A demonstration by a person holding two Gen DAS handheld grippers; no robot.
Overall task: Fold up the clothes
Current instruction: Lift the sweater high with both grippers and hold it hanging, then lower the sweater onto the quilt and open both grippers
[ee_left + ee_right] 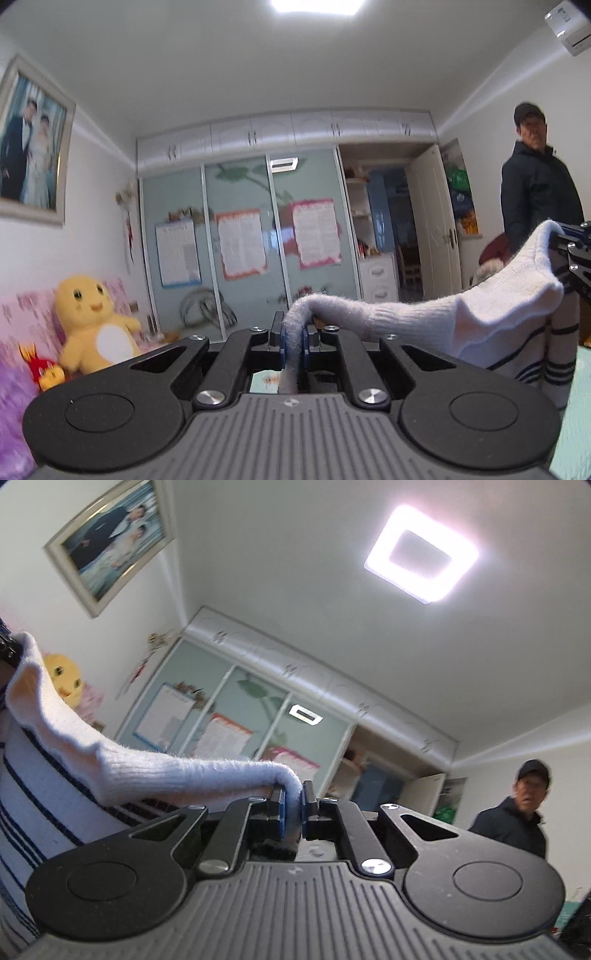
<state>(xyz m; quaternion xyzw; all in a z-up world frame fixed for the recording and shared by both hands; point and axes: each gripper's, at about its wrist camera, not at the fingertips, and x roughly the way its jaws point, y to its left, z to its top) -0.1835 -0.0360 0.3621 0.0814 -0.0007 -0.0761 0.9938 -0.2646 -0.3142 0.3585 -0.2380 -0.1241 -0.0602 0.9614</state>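
Note:
A white knit garment with dark blue stripes (480,325) hangs in the air, stretched between both grippers. My left gripper (294,341) is shut on one edge of it. The other gripper's fingers (576,251) hold the far edge at the right of the left wrist view. My right gripper (293,812) is shut on the white garment (155,771); the cloth runs left and up to the left gripper at the frame's left edge (7,646). The striped body (40,794) hangs below.
A man in a dark jacket and cap (535,184) stands at the right by an open door (432,221). A wardrobe with glass sliding doors (240,240) fills the far wall. A yellow plush toy (92,325) sits on pink bedding at left.

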